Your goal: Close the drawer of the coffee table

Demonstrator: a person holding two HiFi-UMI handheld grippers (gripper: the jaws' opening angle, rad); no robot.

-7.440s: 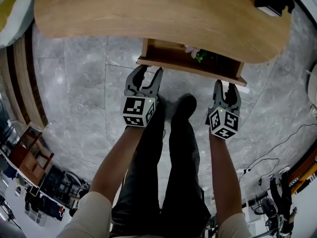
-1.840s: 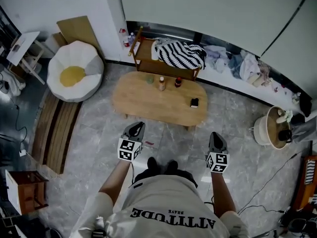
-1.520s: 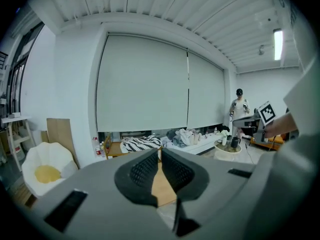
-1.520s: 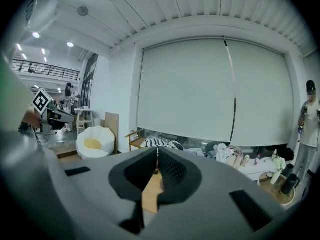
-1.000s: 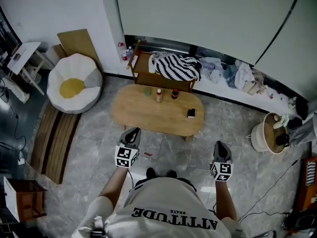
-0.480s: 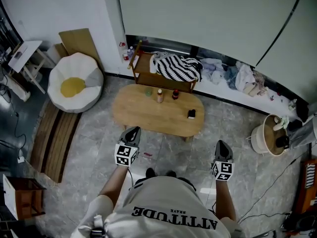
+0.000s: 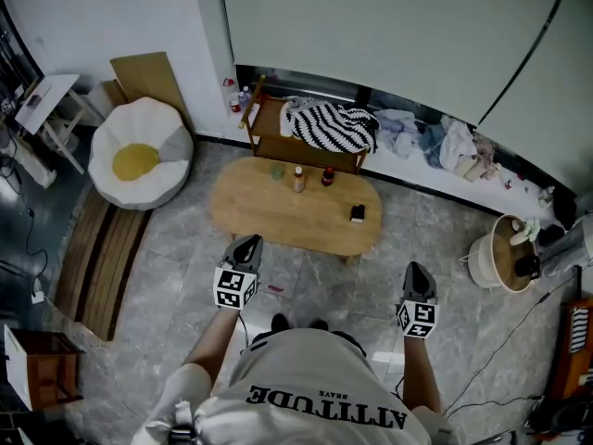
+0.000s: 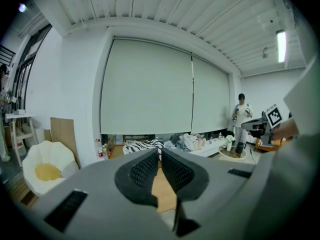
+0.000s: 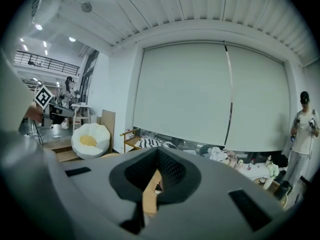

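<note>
The oval wooden coffee table (image 7: 295, 216) stands in the middle of the room, and no drawer juts out from its near edge. I stand a step back from it. My left gripper (image 7: 249, 242) hovers in front of the table's near left side, shut and holding nothing. Further to the right my right gripper (image 7: 416, 270) is held over the floor, also shut and holding nothing. In the left gripper view the left gripper (image 8: 160, 151) has its pads almost together, with a strip of tabletop (image 8: 161, 189) showing below. The right gripper (image 9: 158, 154) looks pressed shut in its own view.
Bottles (image 7: 299, 177) and a small dark object (image 7: 357, 213) sit on the table. Behind it is a wooden shelf with a striped blanket (image 7: 332, 126). A white beanbag (image 7: 139, 154) is at the left, a round basket (image 7: 505, 253) at the right. A person (image 9: 302, 129) stands far off.
Seven seconds ago both grippers were at the front of the open drawer, close to the table. Now I stand back and no drawer sticks out. Nothing has shifted over the last second.
</note>
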